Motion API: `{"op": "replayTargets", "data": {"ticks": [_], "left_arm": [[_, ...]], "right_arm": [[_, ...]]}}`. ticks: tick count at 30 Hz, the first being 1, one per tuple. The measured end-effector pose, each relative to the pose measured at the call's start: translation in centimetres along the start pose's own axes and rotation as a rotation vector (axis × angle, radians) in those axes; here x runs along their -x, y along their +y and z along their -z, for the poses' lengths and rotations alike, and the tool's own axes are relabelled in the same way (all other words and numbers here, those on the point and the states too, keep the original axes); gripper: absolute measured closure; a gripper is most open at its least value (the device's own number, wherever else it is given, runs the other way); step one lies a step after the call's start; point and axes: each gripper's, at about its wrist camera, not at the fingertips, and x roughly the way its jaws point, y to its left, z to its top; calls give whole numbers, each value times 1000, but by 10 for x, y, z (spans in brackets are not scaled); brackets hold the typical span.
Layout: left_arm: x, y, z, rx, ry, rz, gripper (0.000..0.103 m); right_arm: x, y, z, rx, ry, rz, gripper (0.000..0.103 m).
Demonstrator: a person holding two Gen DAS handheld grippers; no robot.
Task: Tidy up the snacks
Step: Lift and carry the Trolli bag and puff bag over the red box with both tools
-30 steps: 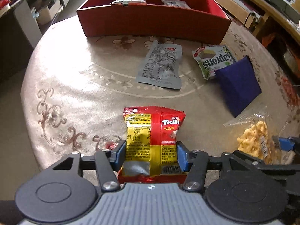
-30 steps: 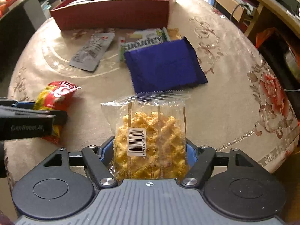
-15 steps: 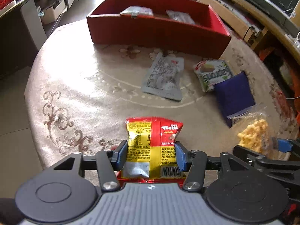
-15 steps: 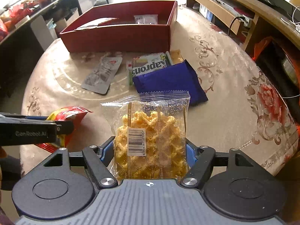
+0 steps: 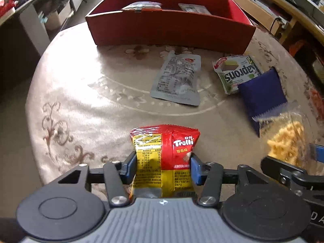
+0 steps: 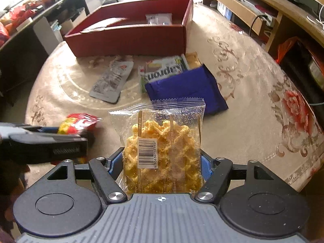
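Observation:
My left gripper (image 5: 163, 167) is shut on a red and yellow Trolli candy bag (image 5: 165, 147) and holds it above the round table. My right gripper (image 6: 162, 167) is shut on a clear bag of yellow crackers (image 6: 162, 139), also above the table. Each held bag shows in the other view: the cracker bag (image 5: 287, 141) at the right, the Trolli bag (image 6: 79, 122) at the left. A red open box (image 5: 170, 24) stands at the far side of the table with a couple of packets inside; it also shows in the right wrist view (image 6: 129, 37).
On the patterned tablecloth (image 5: 81, 93) lie a grey foil pouch (image 5: 177, 81), a green Kaprons pack (image 5: 237, 73) and a dark blue packet (image 5: 263, 93). Wooden shelving (image 6: 263, 10) runs along the right. Desks and boxes stand beyond the table at the left.
Both grippers have risen with their bags and moved forward toward the red box. The snacks lying on the table have not moved.

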Motion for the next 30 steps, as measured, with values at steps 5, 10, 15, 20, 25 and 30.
{"op": "replayTargets", "data": {"ticks": [5, 10, 15, 20, 25, 30], "left_arm": [[20, 7, 2, 16, -44, -17, 54], [40, 15, -8, 43, -93, -8, 54], [49, 14, -28, 41, -159, 6, 54], [49, 15, -53, 52, -193, 25, 54], [45, 20, -73, 59, -219, 5, 54], [39, 23, -92, 76, -228, 3, 54]], "right_arm": [[11, 4, -6, 15, -45, -12, 25], [21, 4, -16, 5, -98, -22, 26], [20, 2, -34, -12, -145, -6, 26], [15, 1, -56, -31, -175, 2, 26], [9, -1, -77, -42, -201, 8, 26], [3, -7, -98, -62, -218, 5, 26]]}}
